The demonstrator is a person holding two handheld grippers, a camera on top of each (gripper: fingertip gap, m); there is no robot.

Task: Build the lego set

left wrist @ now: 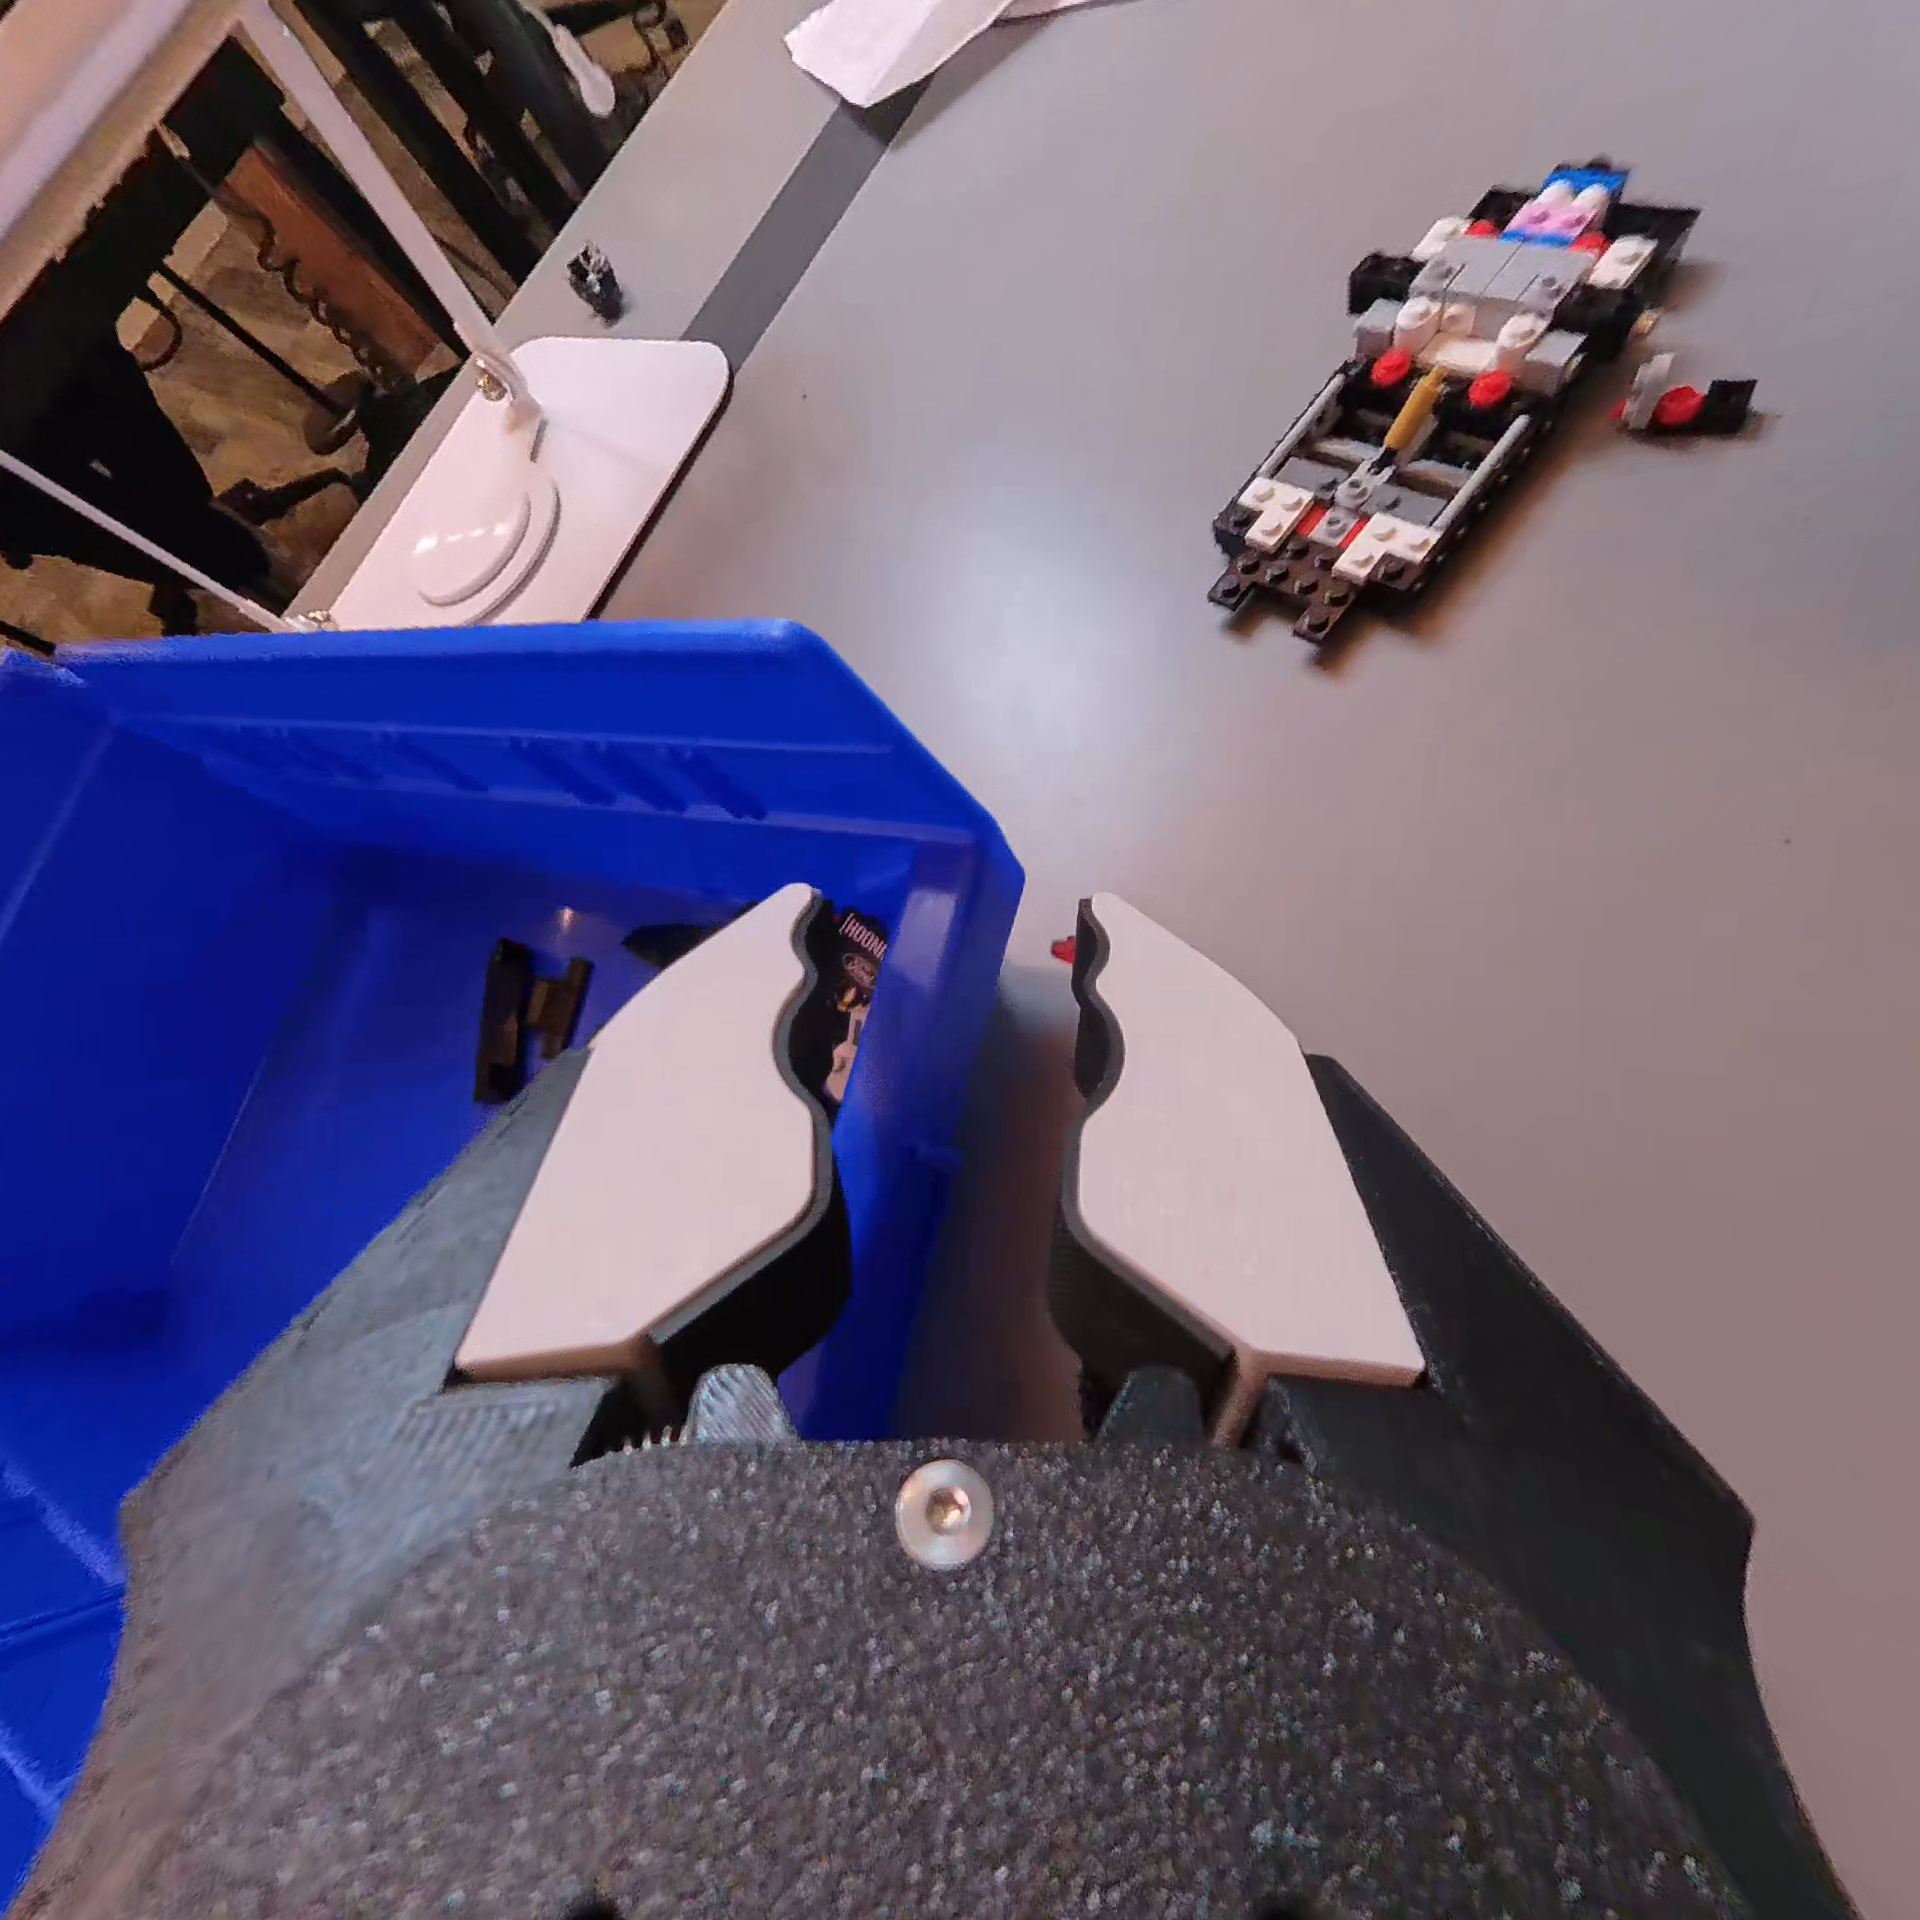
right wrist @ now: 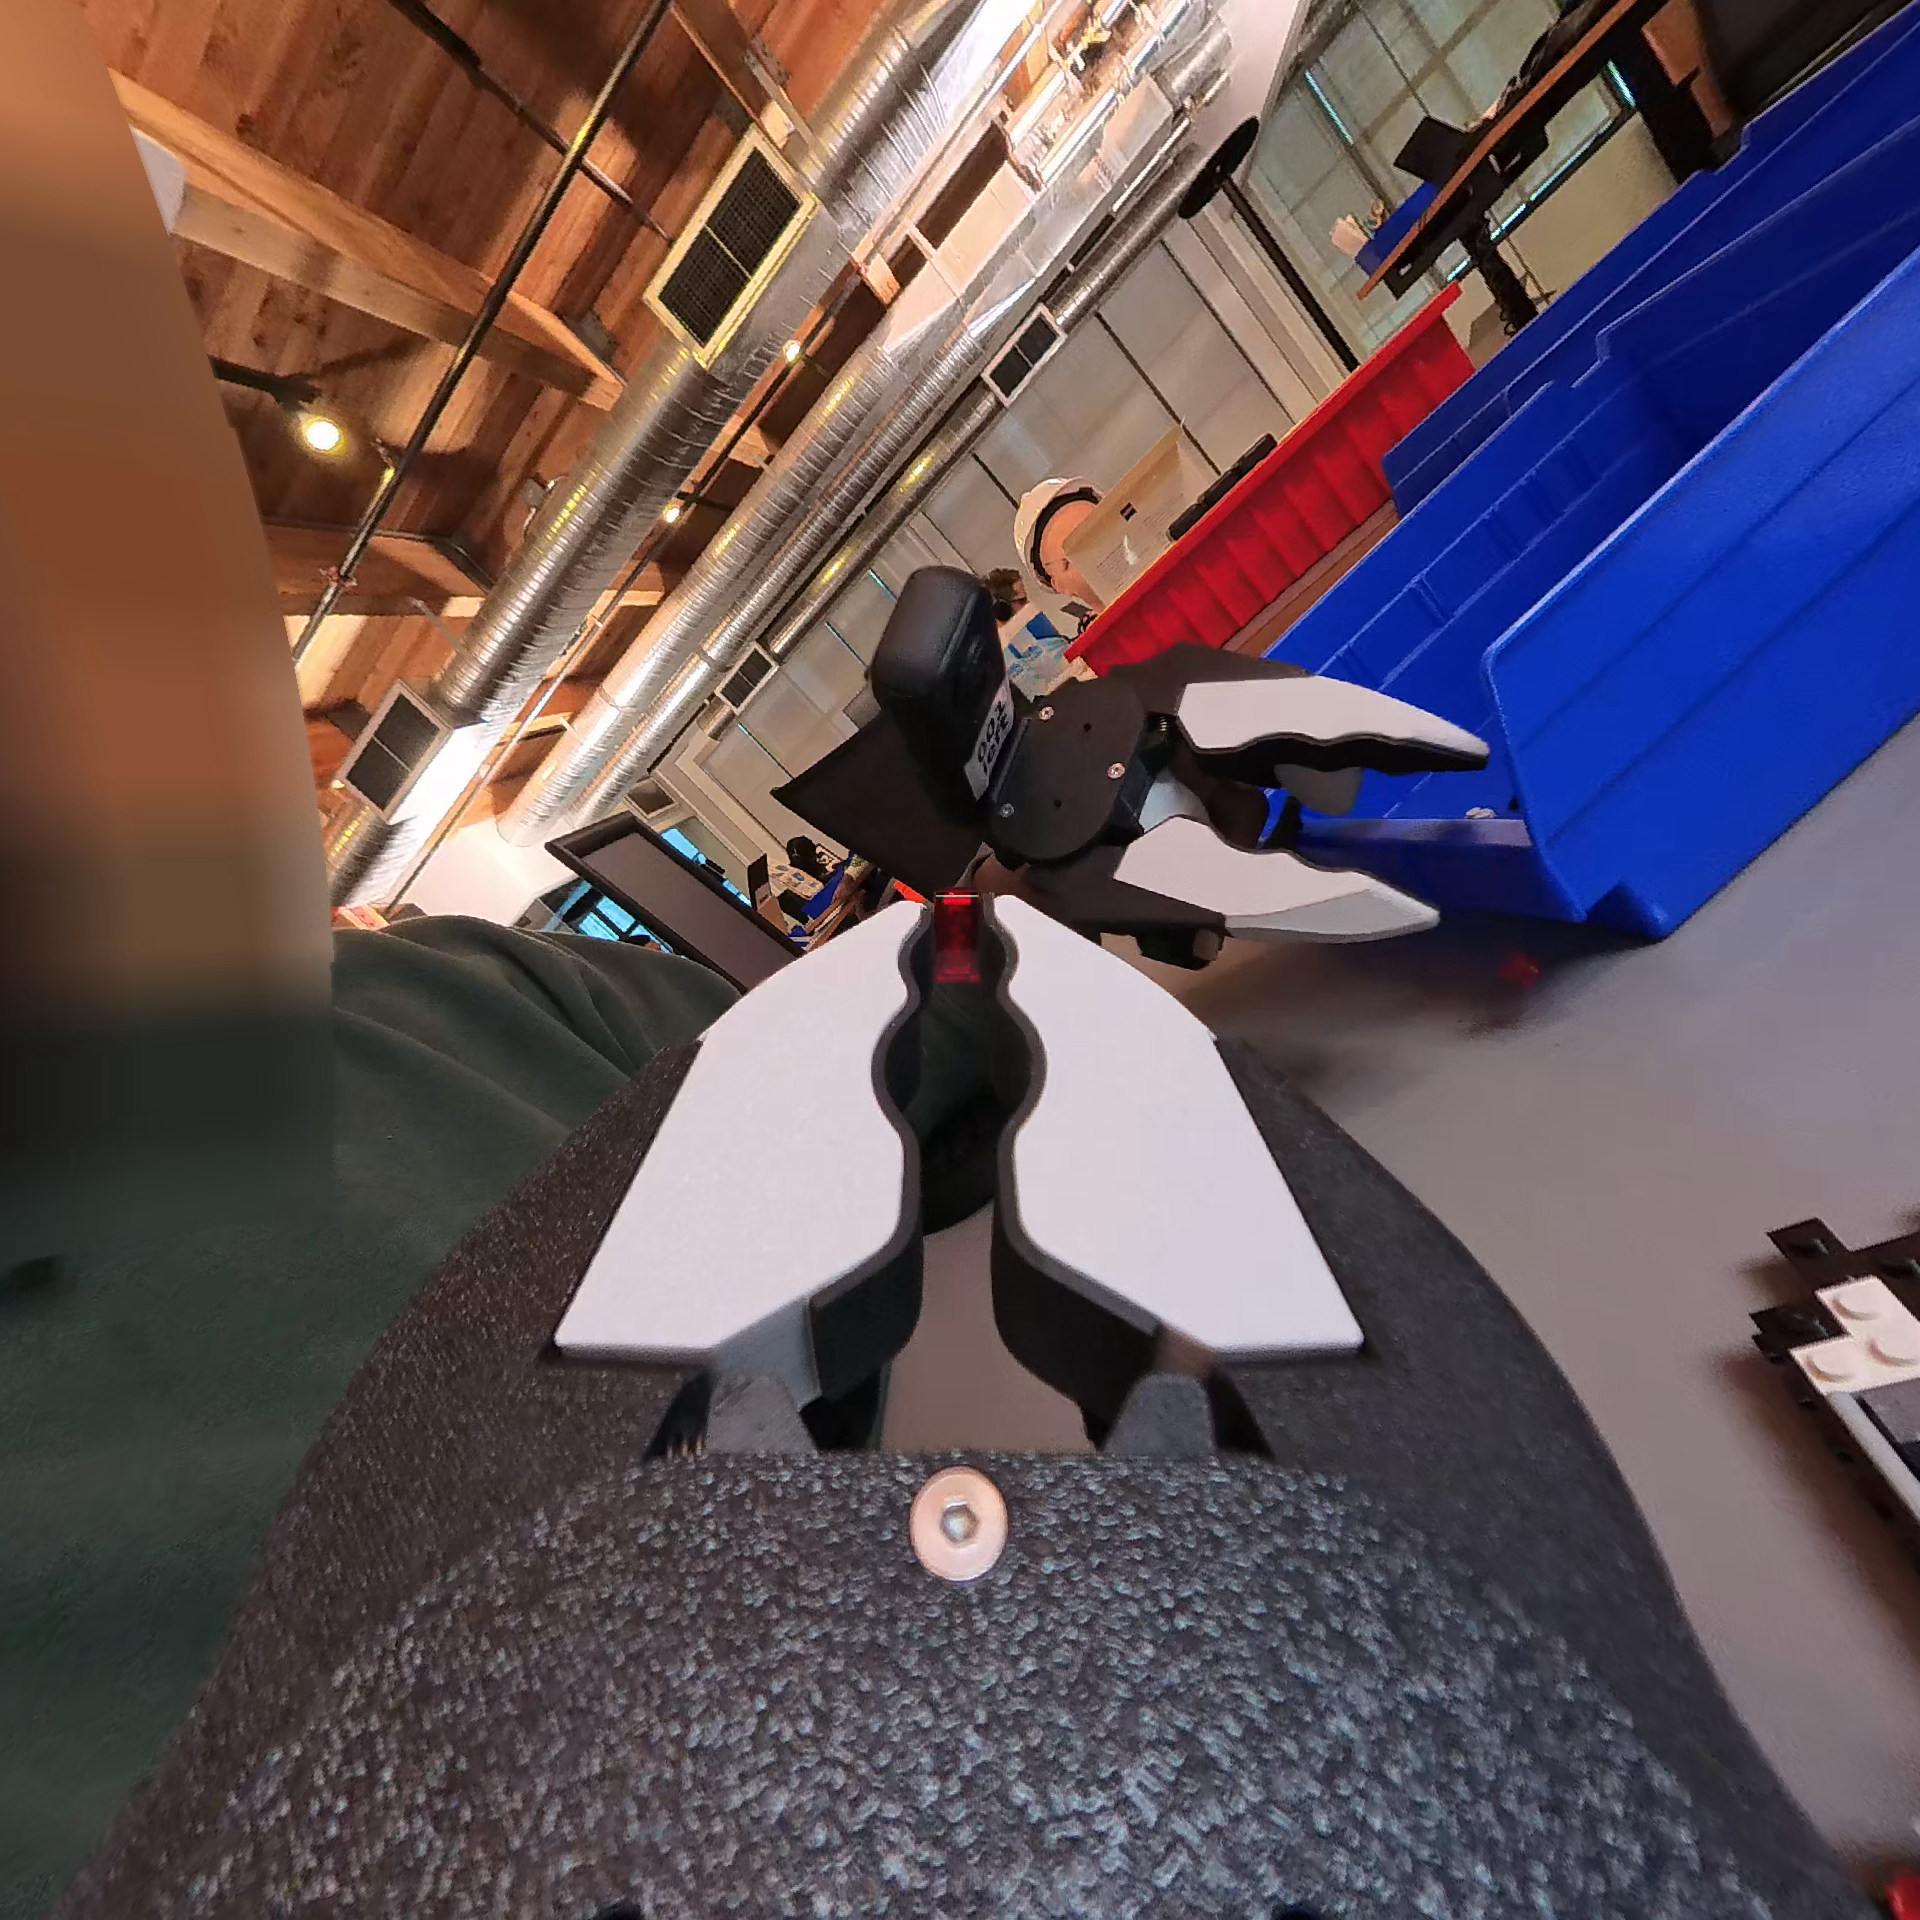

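My left gripper (left wrist: 940, 920) is open and empty, its jaws straddling the right wall of a blue bin (left wrist: 520, 675) on the grey table (left wrist: 1455, 935). Dark pieces (left wrist: 525, 1013) lie inside the bin. A tiny red piece (left wrist: 1062, 948) lies on the table by the right fingertip. A part-built brick car (left wrist: 1455, 405) sits at the far right, with a few loose bricks (left wrist: 1688, 400) beside it. My right gripper (right wrist: 956, 914) is shut on a small translucent red brick (right wrist: 955, 940), held up off the table. The left gripper also shows in the right wrist view (right wrist: 1455, 831), open at the blue bin (right wrist: 1662, 675).
A white lamp base (left wrist: 540, 488) stands at the table's left edge behind the bin, and white paper (left wrist: 883, 42) lies at the far edge. A red bin (right wrist: 1299, 520) stands behind the blue one. The car's corner (right wrist: 1860, 1351) shows at right. A green sleeve (right wrist: 312, 1247) fills the left. The gap from one gripper's tips to the other's is roughly 15 cm. Left tips and right tips are each some 15 cm from the part-built brick car (left wrist: 1455, 405).
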